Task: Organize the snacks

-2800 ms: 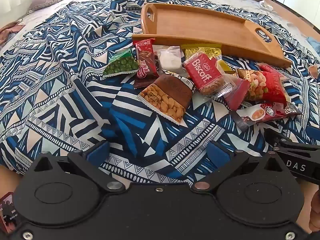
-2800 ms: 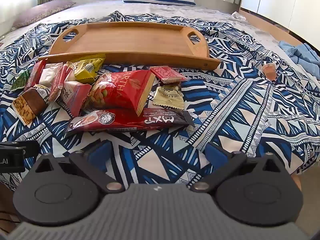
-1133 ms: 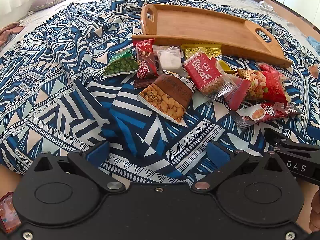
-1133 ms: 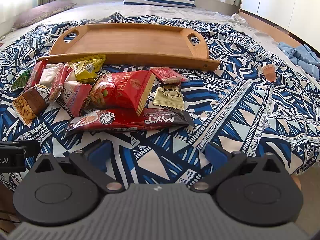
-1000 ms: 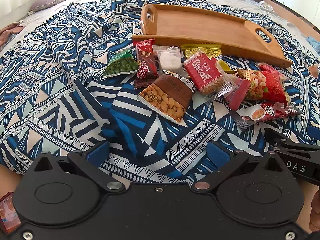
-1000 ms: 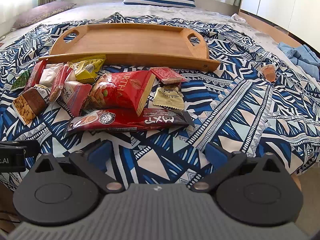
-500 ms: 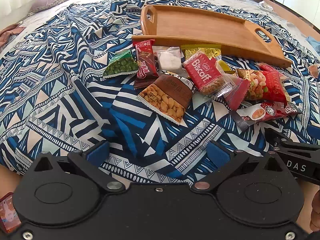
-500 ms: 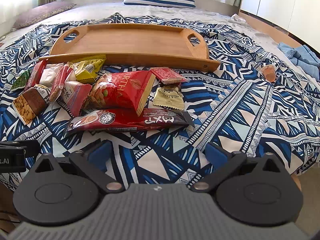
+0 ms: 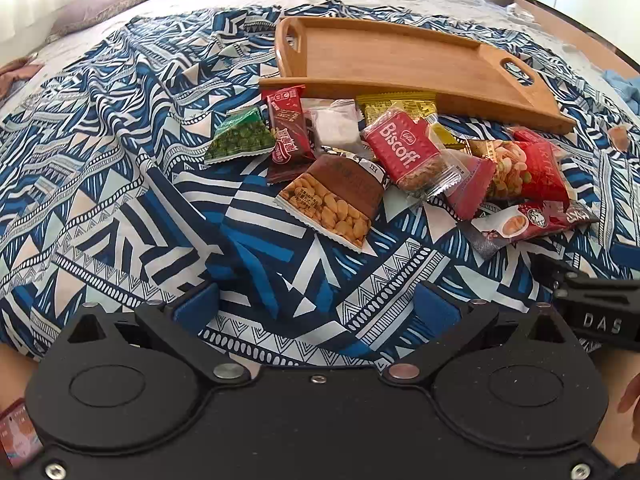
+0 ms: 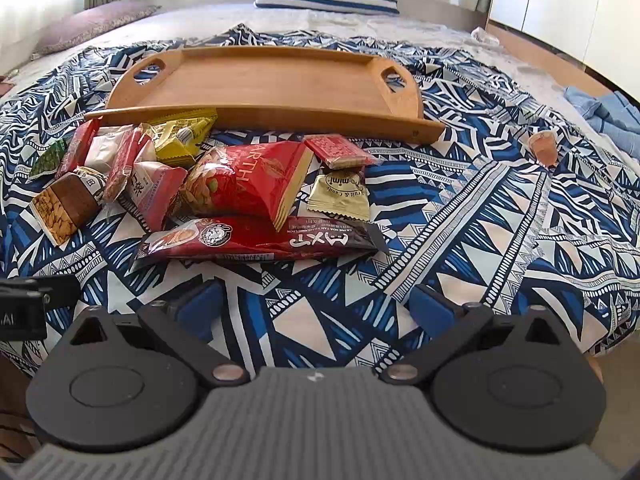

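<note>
Bedroom, bed (image 10: pixel 500 216) under a blue/white geometric cover; soft, wrinkled surface.

Left claw (image 9: pixel 316 304) low at the near edge, jaws spread wide, nothing between them. Right claw (image 10: pixel 316 304) likewise wide open and empty.

Nearest the right claw, at 12 o'clock: long red coffee stick pack (image 10: pixel 256 240), lying flat. Behind it the big red nut bag (image 10: pixel 248 180), leaning on the stick pack, with a gold candy sachet (image 10: pixel 340 196) and a small red square packet (image 10: pixel 338 152) at its 3 o'clock side.

Nearest the left claw, at 12 o'clock: brown peanut pack (image 9: pixel 336 200), then the Biscoff pack (image 9: pixel 408 156) overlapping it at 1 o'clock. Green pea bag (image 9: pixel 240 140) sits at 11 o'clock, apart from the heap's edge.

Farthest: wooden tray (image 10: pixel 280 116), nothing in it, near rim touching the yellow packets. No snack is on the tray yet; task looks unstarted.

Risks, my read:
- Flat foil on soft fabric: a claw could pinch the cover along with a pack and drag the heap.
- Packs overlap, so lifting one may drag or flip its neighbours.
- Puffed bags can slip out of a pinch.
- Tray rim is raised; a low carry could catch it.
</note>
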### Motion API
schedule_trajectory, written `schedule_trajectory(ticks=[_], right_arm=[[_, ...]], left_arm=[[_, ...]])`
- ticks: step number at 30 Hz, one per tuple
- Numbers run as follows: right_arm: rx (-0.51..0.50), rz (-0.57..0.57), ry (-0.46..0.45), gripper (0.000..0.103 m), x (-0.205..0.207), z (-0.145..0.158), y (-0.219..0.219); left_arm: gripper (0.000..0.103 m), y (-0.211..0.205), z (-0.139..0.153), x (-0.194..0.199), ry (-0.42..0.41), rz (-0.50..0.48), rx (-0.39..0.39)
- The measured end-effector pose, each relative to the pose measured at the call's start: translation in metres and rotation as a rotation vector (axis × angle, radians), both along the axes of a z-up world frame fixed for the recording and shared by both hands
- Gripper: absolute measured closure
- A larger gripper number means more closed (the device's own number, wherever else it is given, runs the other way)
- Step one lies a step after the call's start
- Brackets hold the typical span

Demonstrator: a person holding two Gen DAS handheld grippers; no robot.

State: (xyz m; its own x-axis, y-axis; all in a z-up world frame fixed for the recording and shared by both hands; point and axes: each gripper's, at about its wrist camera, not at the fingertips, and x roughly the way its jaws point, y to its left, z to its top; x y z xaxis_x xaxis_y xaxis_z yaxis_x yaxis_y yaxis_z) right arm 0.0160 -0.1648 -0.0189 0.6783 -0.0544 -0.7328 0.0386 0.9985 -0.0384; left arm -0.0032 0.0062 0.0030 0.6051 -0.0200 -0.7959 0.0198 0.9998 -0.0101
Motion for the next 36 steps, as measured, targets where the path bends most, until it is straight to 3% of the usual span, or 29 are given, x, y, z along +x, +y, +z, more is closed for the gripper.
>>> schedule_trajectory(ticks=[7,10,13,20,25,36], right_arm=[[-0.014,0.009,-0.048,0.0,-0.006,-0.004,0.002],[0.021,0.028,-0.091,0.0,-0.014,-0.001,-0.005],[0.054,0.039,-0.144,0.0,-0.023,0.005,-0.013],[0.066,0.09,-0.257,0.001,-0.03,0.021,-0.013],[0.014,0.13,-0.26,0.001,-0.021,0.017,0.0],[0.075,0.05,-0.211,0.0,-0.013,0.003,-0.009]], left_arm=[[0.0,-0.002,0.0,-0.006,-0.037,-0.007,0.013],[0.016,-0.001,0.009,-0.012,-0.081,-0.012,0.025],[0.02,0.001,0.018,-0.015,-0.137,-0.026,0.045],[0.049,0.007,0.036,-0.013,-0.273,-0.026,-0.001],[0.051,0.007,0.027,0.0,-0.266,-0.05,-0.008],[0.046,0.0,0.004,0.021,-0.212,-0.13,-0.013]])
